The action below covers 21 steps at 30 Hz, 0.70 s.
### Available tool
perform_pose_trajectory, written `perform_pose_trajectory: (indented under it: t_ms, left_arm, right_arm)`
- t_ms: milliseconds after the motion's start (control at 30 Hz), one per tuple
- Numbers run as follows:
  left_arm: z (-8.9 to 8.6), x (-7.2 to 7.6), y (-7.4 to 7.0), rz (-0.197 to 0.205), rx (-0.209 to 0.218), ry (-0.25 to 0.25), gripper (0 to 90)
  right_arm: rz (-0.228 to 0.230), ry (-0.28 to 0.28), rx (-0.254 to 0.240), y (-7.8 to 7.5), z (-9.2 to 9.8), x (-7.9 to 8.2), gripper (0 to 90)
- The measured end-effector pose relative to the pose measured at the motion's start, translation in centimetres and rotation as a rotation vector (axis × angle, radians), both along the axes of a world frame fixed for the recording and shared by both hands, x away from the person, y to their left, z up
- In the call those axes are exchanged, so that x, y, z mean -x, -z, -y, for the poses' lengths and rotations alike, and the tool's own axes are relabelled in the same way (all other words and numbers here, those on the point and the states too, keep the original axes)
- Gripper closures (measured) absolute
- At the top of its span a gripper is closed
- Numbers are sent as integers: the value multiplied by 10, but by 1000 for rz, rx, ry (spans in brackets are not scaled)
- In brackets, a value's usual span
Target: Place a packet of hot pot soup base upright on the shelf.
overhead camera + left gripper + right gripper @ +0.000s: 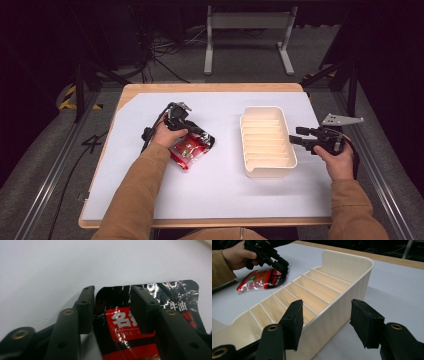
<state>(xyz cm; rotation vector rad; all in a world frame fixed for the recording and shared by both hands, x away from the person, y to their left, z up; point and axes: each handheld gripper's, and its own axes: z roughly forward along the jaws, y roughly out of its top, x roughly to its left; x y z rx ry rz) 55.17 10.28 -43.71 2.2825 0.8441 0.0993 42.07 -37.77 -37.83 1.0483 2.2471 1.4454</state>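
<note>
Left gripper [112, 307], fingers apart astride the packet's [190, 147] end: close squarely. Right gripper [325, 322], fingers apart, straddles the tray [342, 302] wall.

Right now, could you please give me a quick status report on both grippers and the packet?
Left gripper open, jaws astride the packet end. Right gripper open, straddling the divided bin wall. Nothing in the way.
</note>
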Motion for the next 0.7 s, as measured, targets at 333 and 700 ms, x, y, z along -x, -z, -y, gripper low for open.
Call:
perform_pose_trajectory:
  t_ms: [333, 700]
  left_arm:
    - [5, 5, -1, 48, -69, 13, 615]
    - [7, 7, -3, 89, -126, 11, 795]
  right_arm:
    - [-7, 8, 10, 1, 0, 0, 440]
    - [-3, 7, 16, 1, -1, 0, 440]
